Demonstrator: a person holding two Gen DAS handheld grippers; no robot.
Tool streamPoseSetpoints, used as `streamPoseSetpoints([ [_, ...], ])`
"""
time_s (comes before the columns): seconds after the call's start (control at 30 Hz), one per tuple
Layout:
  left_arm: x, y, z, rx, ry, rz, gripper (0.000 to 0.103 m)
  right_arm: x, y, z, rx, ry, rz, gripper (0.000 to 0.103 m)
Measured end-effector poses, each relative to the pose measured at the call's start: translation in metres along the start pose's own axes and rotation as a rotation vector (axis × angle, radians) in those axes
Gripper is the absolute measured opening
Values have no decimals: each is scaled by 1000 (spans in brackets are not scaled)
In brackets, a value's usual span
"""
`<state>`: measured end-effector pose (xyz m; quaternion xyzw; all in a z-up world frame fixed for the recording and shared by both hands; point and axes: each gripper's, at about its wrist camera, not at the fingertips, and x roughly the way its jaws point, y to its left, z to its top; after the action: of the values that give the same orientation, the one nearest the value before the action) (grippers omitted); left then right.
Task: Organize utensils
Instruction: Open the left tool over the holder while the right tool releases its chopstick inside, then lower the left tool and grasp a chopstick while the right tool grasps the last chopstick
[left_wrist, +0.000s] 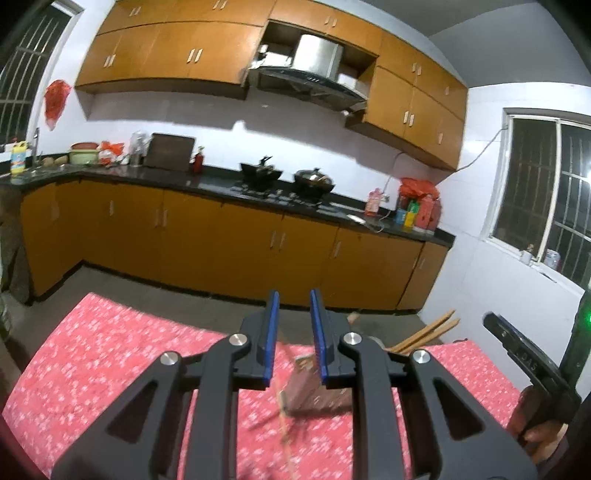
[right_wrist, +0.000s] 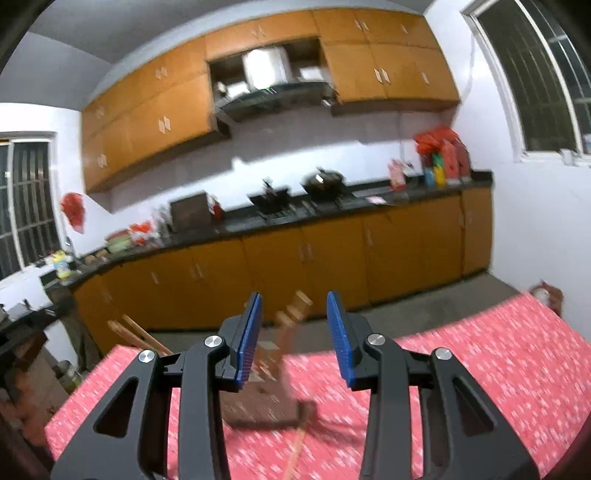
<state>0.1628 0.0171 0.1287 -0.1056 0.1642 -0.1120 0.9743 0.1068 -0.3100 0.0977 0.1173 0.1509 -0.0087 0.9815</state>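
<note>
Chopsticks lie blurred on red table beside brown holder, long axis running away from camera. Right gripper fingers moderately apart, empty (nearer); left gripper fingers narrow, empty.

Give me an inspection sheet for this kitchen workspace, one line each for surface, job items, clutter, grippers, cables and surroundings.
Surface: table with red flowered cloth.
Job's things: brown holder on the cloth, blurred; wooden sticks, probably chopsticks, poke up beyond the table's far edge; a thin wooden stick lies on the cloth.
Clutter: nothing seen on the cloth.
Grippers: left gripper open, nothing between its pads; right gripper open, nothing gripped.
Cables: one runs up the wall by the window.
Surroundings: orange cabinets, two woks on the stove, barred window.
</note>
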Motion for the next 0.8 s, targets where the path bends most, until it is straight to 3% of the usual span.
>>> streamPoseSetpoints([
  [0.2,13,31,-51,7,129,108,24,37,-28,-65,37,247,-67,38],
  [0.4,49,38,-117,8,326,130,24,68,-7,-134,47,479,12,38],
  [0.5,62,35,-143,-6,396,107,24,74,10,-154,18,524,41,38],
  [0.67,72,29,-162,-11,445,83,29,82,26,-169,-40,554,46,37],
  [0.73,75,25,-165,-11,455,73,30,85,28,-173,-58,566,39,32],
  [0.8,76,20,-165,-8,459,66,31,89,30,-177,-80,571,18,17],
])
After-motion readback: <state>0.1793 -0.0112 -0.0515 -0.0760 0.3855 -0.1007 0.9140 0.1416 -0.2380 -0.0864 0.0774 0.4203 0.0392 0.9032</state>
